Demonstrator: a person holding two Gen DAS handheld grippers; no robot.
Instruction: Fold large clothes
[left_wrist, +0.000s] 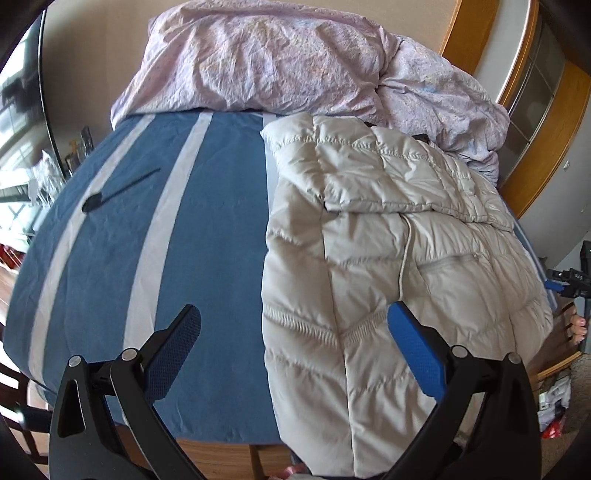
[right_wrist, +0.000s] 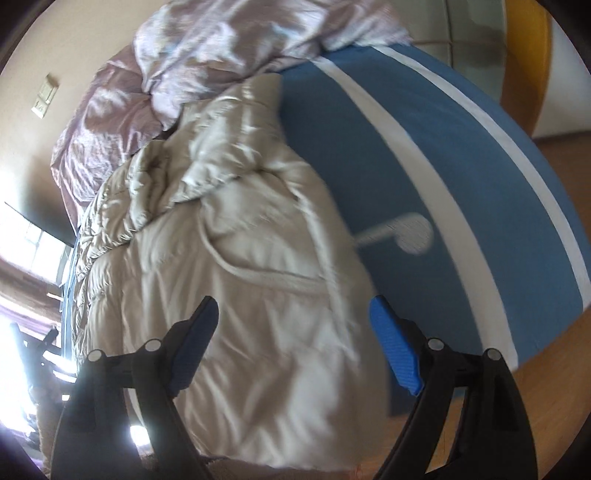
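Note:
A cream quilted puffer jacket (left_wrist: 388, 266) lies folded on the blue sheet with pale stripes (left_wrist: 207, 206), its lower end hanging over the bed's front edge. My left gripper (left_wrist: 295, 325) hovers open above the jacket's left edge, nothing between its blue pads. In the right wrist view the jacket (right_wrist: 236, 258) fills the middle, blurred by motion. My right gripper (right_wrist: 293, 314) stands open over its lower part, holding nothing. The right gripper (left_wrist: 565, 284) also shows at the far right edge of the left wrist view, with a hand below it.
A crumpled lilac duvet (left_wrist: 295, 62) is heaped at the head of the bed. A dark long-handled object (left_wrist: 110, 192) lies on the sheet at left; the same object (right_wrist: 406, 230) looks pale in the right wrist view. Wooden furniture (left_wrist: 532, 122) stands at right, clutter (left_wrist: 554, 406) on the floor.

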